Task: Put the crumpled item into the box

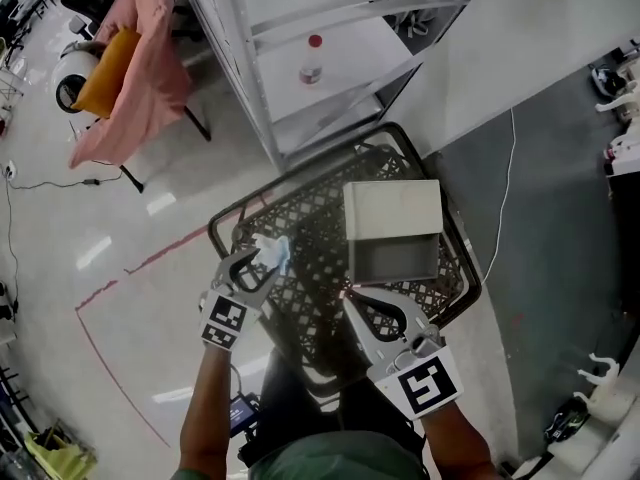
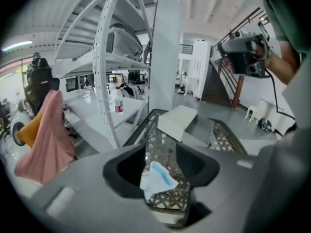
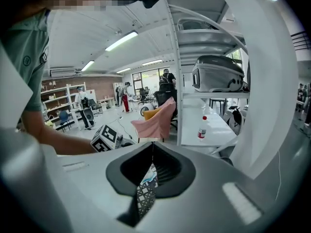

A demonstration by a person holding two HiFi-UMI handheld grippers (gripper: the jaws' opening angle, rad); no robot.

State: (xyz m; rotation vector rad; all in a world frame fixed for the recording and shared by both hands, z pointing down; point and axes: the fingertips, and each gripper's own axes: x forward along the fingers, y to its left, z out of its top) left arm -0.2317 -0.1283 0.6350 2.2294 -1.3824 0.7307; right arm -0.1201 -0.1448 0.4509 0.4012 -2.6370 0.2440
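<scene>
A black lattice basket stands on the floor below me. A pale box sits inside it, its lid tipped up and its inside bare. My left gripper hovers over the basket's left part with its jaws apart. The crumpled white and blue item lies between them. In the left gripper view the item rests against the left jaw, clear of the right one, with the box ahead. My right gripper is shut and empty just below the box.
White metal shelving stands just beyond the basket, with a red-capped bottle on its lower shelf. A chair draped in pink cloth is at the far left. A red line and a white cable run across the floor.
</scene>
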